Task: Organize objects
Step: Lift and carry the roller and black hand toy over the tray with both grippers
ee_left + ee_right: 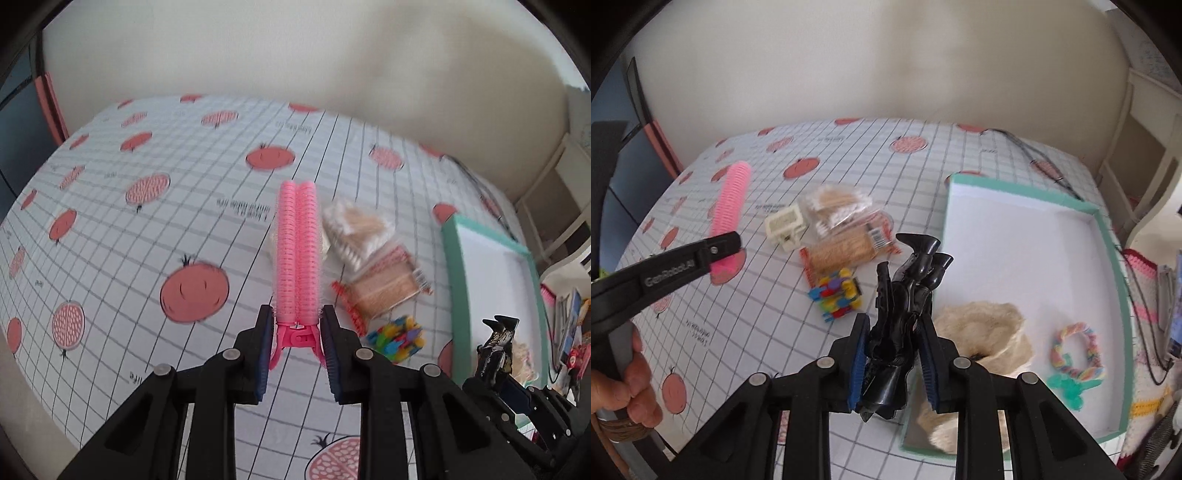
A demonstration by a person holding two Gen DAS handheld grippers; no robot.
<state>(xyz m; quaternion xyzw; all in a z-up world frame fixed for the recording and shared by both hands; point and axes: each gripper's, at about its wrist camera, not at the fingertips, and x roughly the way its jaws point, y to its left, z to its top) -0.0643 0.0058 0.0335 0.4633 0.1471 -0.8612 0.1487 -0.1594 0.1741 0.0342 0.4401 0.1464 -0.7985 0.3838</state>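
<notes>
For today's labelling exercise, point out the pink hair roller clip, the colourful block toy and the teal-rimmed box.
pink hair roller clip (297,254), left wrist view, middle of rollers.
colourful block toy (837,294), right wrist view, its centre.
teal-rimmed box (1021,186), right wrist view, far rim.

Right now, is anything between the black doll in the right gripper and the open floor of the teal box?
Partly. The black doll hangs at the teal box near-left edge; a cream fluffy item fills that corner. The white floor beyond it looks bare.
</notes>
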